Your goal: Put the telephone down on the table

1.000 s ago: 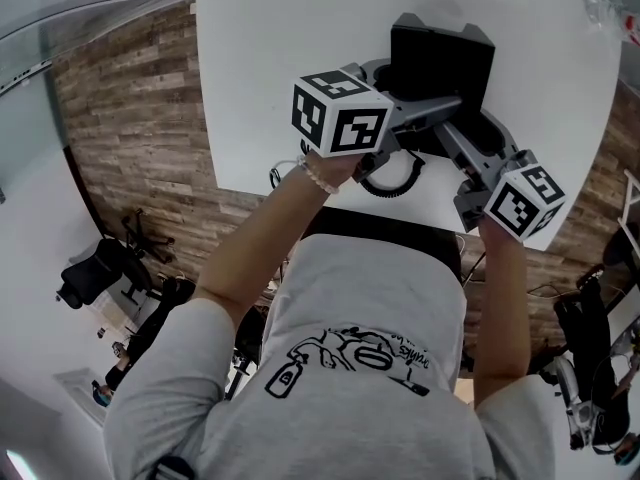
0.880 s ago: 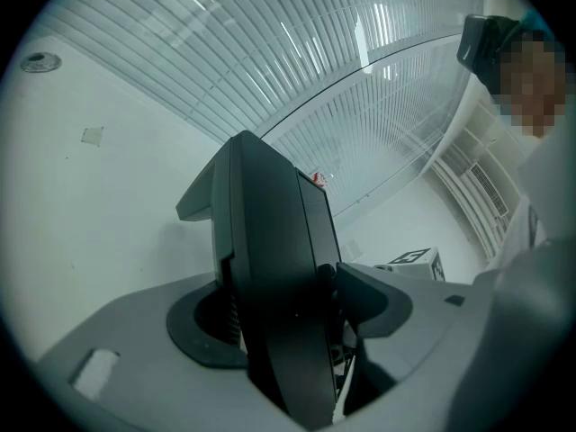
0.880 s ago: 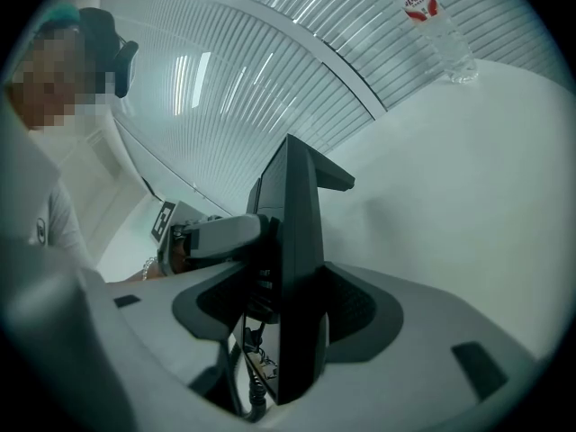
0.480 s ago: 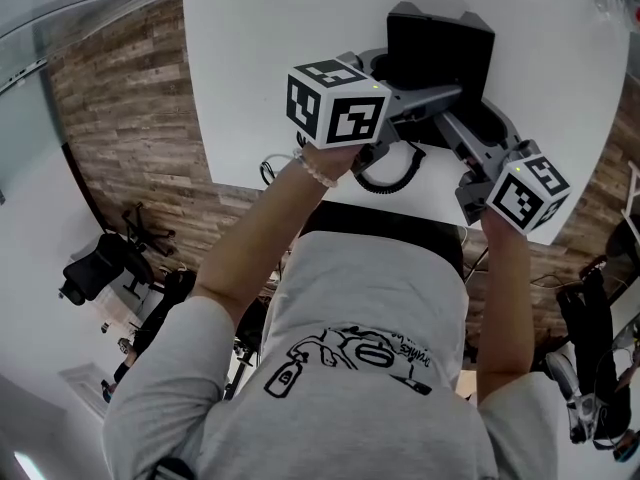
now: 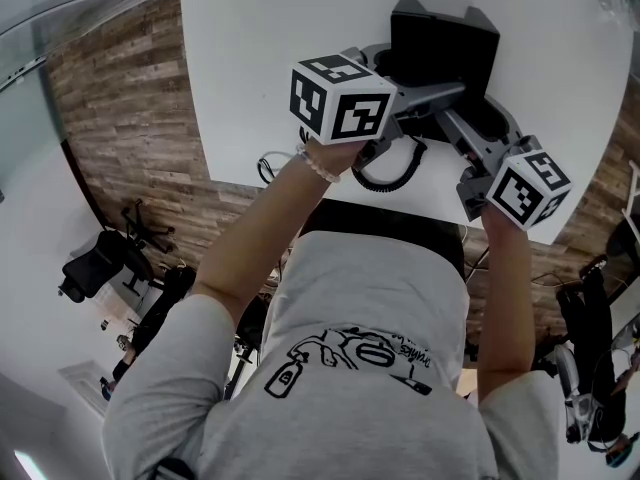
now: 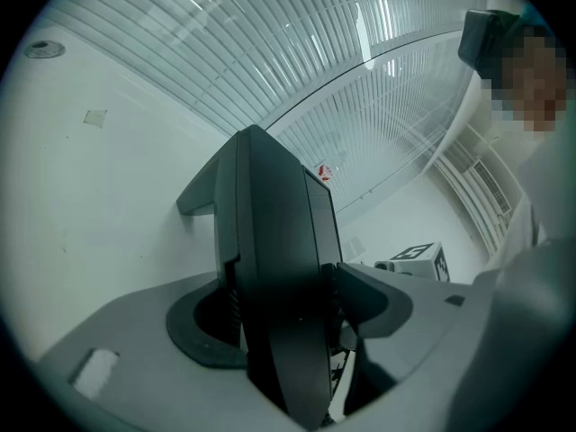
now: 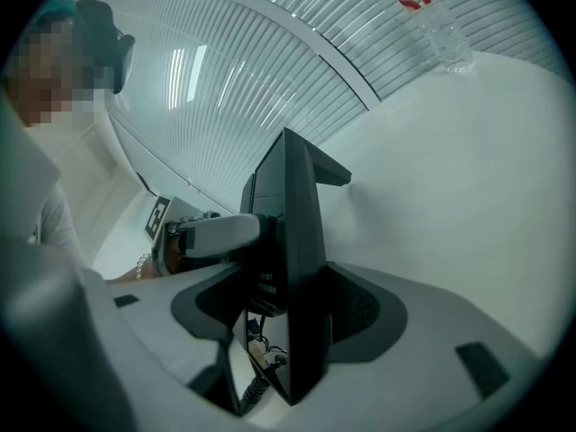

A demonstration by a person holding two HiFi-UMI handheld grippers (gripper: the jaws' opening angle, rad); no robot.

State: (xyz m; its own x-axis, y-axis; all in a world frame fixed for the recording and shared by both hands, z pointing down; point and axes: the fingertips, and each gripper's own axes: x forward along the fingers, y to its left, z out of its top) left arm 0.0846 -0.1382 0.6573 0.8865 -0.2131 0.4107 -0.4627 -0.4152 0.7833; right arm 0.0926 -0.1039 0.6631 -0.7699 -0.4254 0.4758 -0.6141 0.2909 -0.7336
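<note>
Black corded telephone [image 5: 445,43], flat over white table [image 5: 260,68]

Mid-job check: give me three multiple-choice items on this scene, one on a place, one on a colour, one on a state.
1. Where does the water bottle stand?
A. between a gripper's jaws
B. on the white table, beyond the telephone
C. on top of the telephone

2. What colour is the telephone's body?
A. white
B. red
C. black

3. How is the telephone held?
A. by the left gripper and the right gripper, one from each side
B. by one of them only
C. by neither

Answers: 1 B, the right gripper view shows it upright on the tabletop; 2 C, it is black in every view; 3 A, each gripper view shows its jaws closed on the body.
</note>
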